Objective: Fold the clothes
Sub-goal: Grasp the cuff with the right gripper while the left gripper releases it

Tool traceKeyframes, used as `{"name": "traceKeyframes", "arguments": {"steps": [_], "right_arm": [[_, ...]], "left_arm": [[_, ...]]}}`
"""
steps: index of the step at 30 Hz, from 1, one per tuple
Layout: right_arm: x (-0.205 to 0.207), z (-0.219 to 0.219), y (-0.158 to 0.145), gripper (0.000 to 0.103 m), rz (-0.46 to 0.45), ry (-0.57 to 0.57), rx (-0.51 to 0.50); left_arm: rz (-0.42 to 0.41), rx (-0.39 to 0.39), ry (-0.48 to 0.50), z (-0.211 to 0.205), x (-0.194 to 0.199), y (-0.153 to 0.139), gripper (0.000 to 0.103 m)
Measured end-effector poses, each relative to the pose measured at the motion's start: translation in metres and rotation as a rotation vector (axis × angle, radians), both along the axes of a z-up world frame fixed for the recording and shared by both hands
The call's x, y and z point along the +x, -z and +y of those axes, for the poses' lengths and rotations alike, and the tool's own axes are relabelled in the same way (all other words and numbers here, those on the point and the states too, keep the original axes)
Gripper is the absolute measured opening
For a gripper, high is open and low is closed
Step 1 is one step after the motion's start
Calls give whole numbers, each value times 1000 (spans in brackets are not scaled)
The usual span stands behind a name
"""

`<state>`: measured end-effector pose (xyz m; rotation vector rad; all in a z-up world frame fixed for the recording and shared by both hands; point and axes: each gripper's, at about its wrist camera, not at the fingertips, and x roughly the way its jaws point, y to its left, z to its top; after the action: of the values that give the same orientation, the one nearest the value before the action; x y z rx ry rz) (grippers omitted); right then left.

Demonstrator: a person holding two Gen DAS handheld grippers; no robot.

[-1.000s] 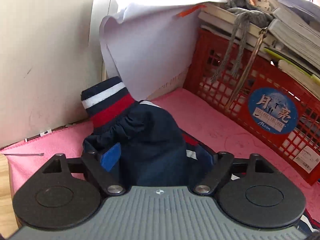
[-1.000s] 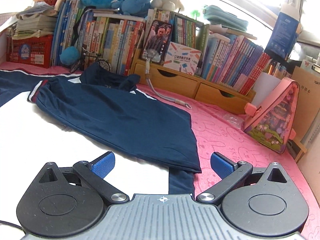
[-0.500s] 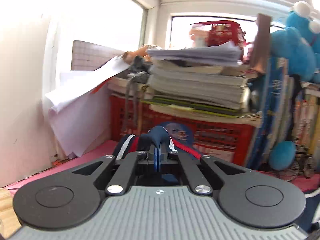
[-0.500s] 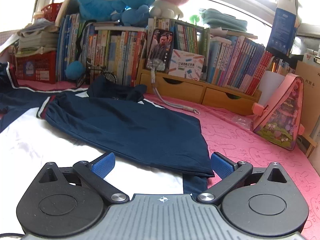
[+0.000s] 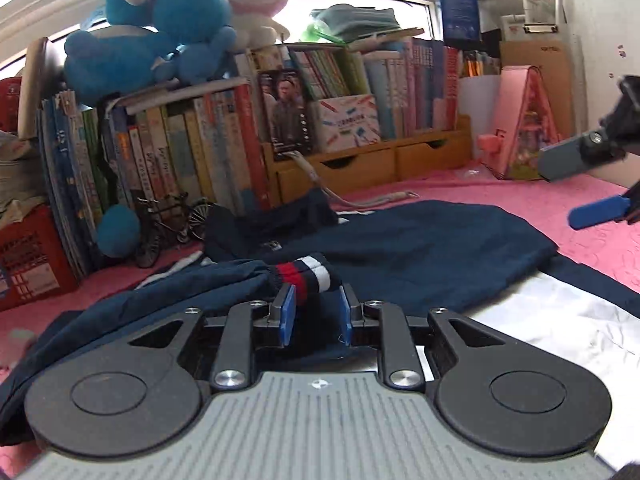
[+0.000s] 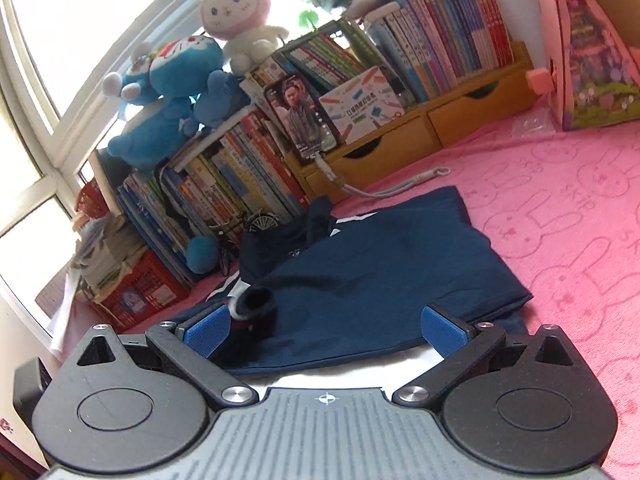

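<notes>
A navy jacket [image 5: 420, 252] with a white panel [image 5: 540, 320] lies spread on the pink mat [image 5: 500, 196]. Its sleeve ends in a red, white and navy striped cuff [image 5: 306, 276], draped across the jacket body. My left gripper [image 5: 315, 316] sits just behind that cuff, blue pads [image 5: 286, 316] a little apart, navy cloth lying loose between them. At the right edge of the left wrist view my right gripper [image 5: 580, 188] hovers open. In the right wrist view it [image 6: 325, 330] hangs over the jacket [image 6: 380, 280] near edge, holding nothing; the cuff [image 6: 254, 304] lies by its left pad.
Rows of books [image 5: 200, 160] with plush toys [image 5: 140, 52] on top line the back. A wooden drawer unit [image 5: 380, 160], a pink triangular bag [image 5: 524, 128], a red crate [image 5: 28, 264], a small bicycle model [image 5: 168, 220] and a grey cable [image 6: 384, 188] ring the mat.
My left gripper shut on the sleeve by the red crate, carried it right over the jacket, and its pads have now parted. The right gripper tilted and stayed open.
</notes>
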<state>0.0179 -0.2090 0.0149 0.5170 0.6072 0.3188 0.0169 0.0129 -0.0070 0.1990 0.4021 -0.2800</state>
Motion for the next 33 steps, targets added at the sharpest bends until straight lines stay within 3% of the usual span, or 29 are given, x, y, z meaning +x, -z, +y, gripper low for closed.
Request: {"name": "traceKeyframes", "arguments": {"steps": [1,3,4,10,13,16,17,18,19,25,26,27,33], "right_arm": [[4,2,2,103,8,-12,10],[11,10,5,103,17,-42,14],[16,17,7,103,25,-62,24],[57,76,26,103,100,-179,85],[73,111,32,103,73,-156,19],[78,120,24,100,29,-161,-47],[79,122,20,91,15,-165,-67],[81,123,17,71,2,-170,-86],[82,125,14,62,-12,-175,-106],[90,136,-7,30,-95,-202,-224],[92,138,-10,19,-109,-206,-244],[93,140,-14,15,-123,-211,-264],[100,123,-49,15,-237,-141,-402]], "left_arm": [[-7,-3,3,2,-8,1,32],[-29,8,-25,11,-24,2,55],[-40,18,-48,17,-31,1,57],[66,-18,-251,77,-45,13,57],[116,-90,-326,103,-50,14,57],[111,-119,-365,115,-54,12,58],[107,-117,-374,117,-55,12,59],[104,-114,-380,118,-54,12,61],[103,-113,-383,119,-54,12,62],[65,-73,-404,126,-48,11,65],[49,-60,-418,128,-45,9,65],[38,-56,-430,131,-43,7,66],[-3,7,-481,139,-25,5,70]]}}
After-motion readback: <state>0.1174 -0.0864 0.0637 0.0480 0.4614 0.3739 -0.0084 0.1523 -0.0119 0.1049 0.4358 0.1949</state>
